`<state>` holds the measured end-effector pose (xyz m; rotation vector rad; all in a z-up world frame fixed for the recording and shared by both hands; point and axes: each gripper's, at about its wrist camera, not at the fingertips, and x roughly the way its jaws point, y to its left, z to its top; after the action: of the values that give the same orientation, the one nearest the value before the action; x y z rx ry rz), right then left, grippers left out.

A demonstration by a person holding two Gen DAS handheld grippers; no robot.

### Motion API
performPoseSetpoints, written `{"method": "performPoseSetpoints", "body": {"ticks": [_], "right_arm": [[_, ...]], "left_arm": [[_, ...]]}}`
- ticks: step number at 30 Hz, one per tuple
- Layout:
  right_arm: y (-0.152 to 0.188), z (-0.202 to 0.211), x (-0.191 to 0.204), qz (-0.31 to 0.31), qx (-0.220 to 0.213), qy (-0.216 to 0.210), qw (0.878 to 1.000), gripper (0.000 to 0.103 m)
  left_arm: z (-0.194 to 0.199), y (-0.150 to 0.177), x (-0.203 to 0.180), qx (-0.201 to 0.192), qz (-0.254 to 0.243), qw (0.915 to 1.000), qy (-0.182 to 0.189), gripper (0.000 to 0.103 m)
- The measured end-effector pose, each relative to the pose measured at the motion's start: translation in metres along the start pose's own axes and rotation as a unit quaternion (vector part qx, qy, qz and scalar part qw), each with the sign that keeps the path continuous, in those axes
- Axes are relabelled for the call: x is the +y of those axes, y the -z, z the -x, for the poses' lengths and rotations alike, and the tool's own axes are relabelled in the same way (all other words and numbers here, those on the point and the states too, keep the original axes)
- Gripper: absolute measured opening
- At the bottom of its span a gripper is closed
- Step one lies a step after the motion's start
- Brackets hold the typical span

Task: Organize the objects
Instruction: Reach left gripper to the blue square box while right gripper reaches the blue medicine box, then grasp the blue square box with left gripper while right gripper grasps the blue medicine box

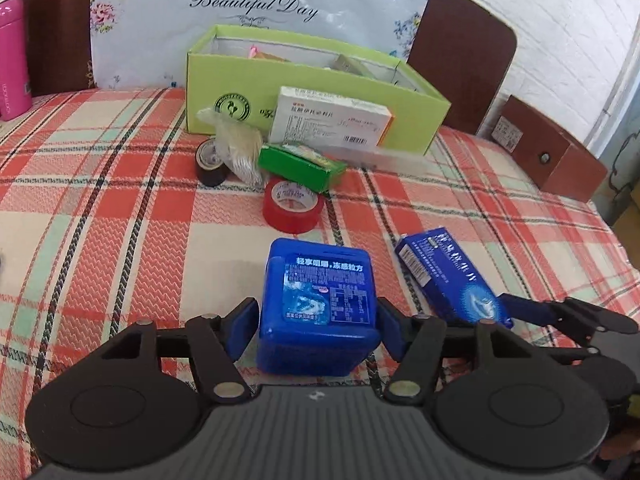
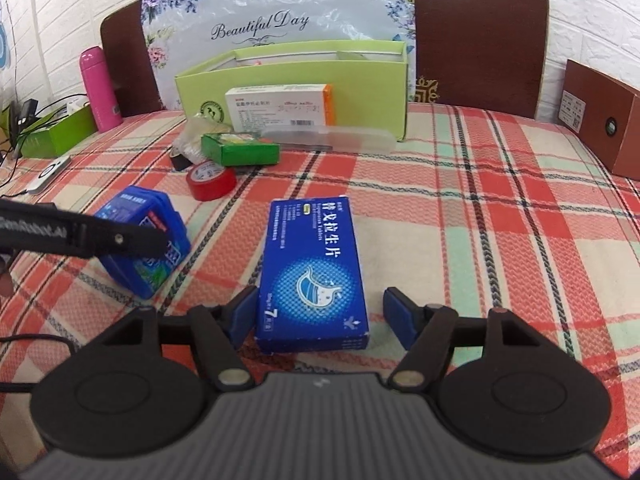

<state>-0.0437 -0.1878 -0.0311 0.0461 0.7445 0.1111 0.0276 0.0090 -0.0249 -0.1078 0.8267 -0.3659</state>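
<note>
Blue gum tub sits between the left gripper pads, apparently touching. Right gripper jaws spread around the blue medicine carton; right side gapped. Open plaid tablecloth before the green box.

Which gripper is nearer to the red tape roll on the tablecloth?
Left. The left gripper straddles the blue plastic container, directly in front of the red tape roll. The right gripper straddles the flat blue box, further over to the right.
</note>
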Motion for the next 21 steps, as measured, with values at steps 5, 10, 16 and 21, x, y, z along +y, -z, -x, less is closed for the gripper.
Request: {"method": "performPoseSetpoints", "body": {"ticks": [5, 10, 16, 21], "right_arm": [[0.000, -0.002, -0.003, 0.000, -0.004, 0.001, 1.000, 0.068], [-0.004, -0.008, 0.000, 0.010, -0.005, -0.004, 1.000, 0.068], [-0.008, -0.011, -0.001, 0.014, -0.006, 0.001, 1.000, 0.068], [-0.008, -0.014, 0.000, 0.011, -0.009, 0.004, 1.000, 0.068]], "left_arm": [[0.001, 0.002, 0.000, -0.001, 0.001, 1.0000, 0.005, 0.066], [0.000, 0.002, 0.001, 0.003, 0.004, 1.0000, 0.000, 0.066], [-0.008, 0.000, -0.002, 0.013, -0.004, 0.9999, -0.001, 0.067], [-0.012, -0.001, -0.004, 0.021, -0.016, 0.9996, -0.002, 0.068]]}}
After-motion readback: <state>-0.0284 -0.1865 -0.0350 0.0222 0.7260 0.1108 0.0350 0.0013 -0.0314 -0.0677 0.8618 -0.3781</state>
